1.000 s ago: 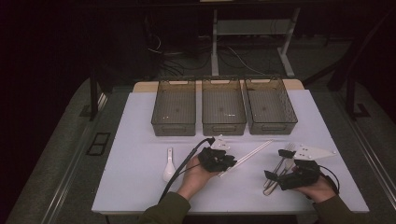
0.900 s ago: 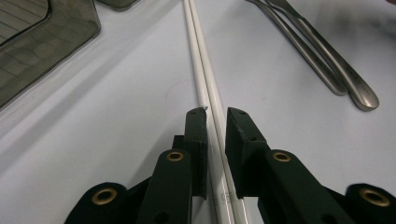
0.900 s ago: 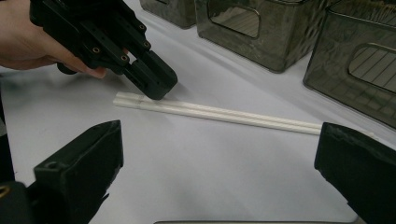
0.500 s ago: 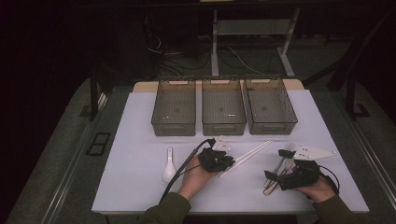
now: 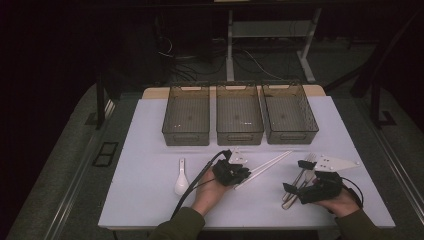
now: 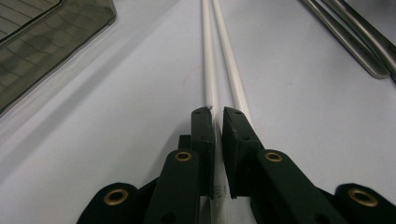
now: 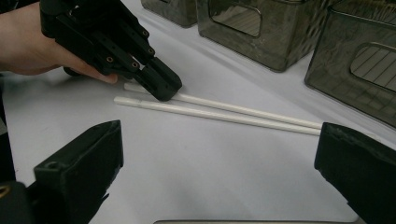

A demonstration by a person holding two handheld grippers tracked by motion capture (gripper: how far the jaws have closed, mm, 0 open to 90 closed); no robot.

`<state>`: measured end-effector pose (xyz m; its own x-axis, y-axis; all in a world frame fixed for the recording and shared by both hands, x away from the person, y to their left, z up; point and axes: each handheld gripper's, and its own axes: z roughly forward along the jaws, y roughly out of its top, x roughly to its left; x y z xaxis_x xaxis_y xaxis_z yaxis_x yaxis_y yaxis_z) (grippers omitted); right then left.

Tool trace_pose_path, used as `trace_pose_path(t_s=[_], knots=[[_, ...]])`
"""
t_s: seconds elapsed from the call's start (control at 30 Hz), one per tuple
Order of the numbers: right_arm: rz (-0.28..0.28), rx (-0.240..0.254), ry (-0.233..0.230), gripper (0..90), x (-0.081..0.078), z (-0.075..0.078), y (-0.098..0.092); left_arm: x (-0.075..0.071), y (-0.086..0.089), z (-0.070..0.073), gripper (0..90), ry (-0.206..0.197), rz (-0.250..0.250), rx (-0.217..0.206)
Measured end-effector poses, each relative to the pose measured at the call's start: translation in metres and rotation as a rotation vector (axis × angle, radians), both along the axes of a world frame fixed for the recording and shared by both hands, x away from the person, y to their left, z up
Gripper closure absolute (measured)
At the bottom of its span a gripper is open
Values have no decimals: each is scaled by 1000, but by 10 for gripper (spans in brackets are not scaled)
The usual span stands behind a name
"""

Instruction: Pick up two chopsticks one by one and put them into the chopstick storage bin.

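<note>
White chopsticks [image 5: 262, 168] lie side by side on the table [image 5: 145, 145], approx. in the middle, in front of the three smoky plastic bins [image 5: 239, 114]. My left hand-held gripper [image 6: 218, 122] has just been closing & the jaws are now pinched on one stick near its end; its twin lies just beside the right jaw, touching or nearly so, not clamped. Both sticks flat on the table, nothing lifted yet.

My right hand-held gripper [image 5: 300, 177] hovers w/ jaws wide apart over the metal cutlery [image 5: 298, 181] on the right side, gripping nothing.

Progress, as I judge it: early. All three bins look empty, so nothing's sorted so far. White spoon [image 5: 180, 177] sits untouched to my left, cutlery to my right, a flat white piece [image 5: 336, 162] beyond it. Left to do: lift this stick, carry it to a bin, then the 2nd stick, spoon & the rest. Grip is at the stick's very end, so it may droop when lifted.
</note>
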<state>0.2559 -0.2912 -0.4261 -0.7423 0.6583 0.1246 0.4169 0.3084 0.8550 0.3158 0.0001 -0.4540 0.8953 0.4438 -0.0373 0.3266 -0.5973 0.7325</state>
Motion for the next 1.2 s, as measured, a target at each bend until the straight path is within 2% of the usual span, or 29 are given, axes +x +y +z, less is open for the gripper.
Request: trace_pose_path(t_s=[0.17,0.37,0.43,0.47,0.5,0.83,1.0,1.03,1.2], knots=[[0,1,-1,14,0,0,0,-3,-1,0,831,-7,18,5],[2,1,-1,14,-1,0,0,-2,-1,1,834,-22,12,18],[3,2,-1,14,-1,0,0,-3,0,3,835,-15,20,10],[3,2,-1,14,-1,0,0,-3,0,3,835,-7,34,-10],[3,2,-1,14,-1,0,0,-2,2,5,835,-16,24,2],[1,-5,-10,14,0,-1,1,-4,12,20,835,-3,27,-66],[-3,-16,-4,14,2,-3,1,-5,19,29,835,1,11,-75],[-4,-16,-5,14,2,-4,1,-6,20,31,835,4,18,-91],[-13,-13,-1,14,3,-3,0,-9,29,40,835,2,1,-96]])
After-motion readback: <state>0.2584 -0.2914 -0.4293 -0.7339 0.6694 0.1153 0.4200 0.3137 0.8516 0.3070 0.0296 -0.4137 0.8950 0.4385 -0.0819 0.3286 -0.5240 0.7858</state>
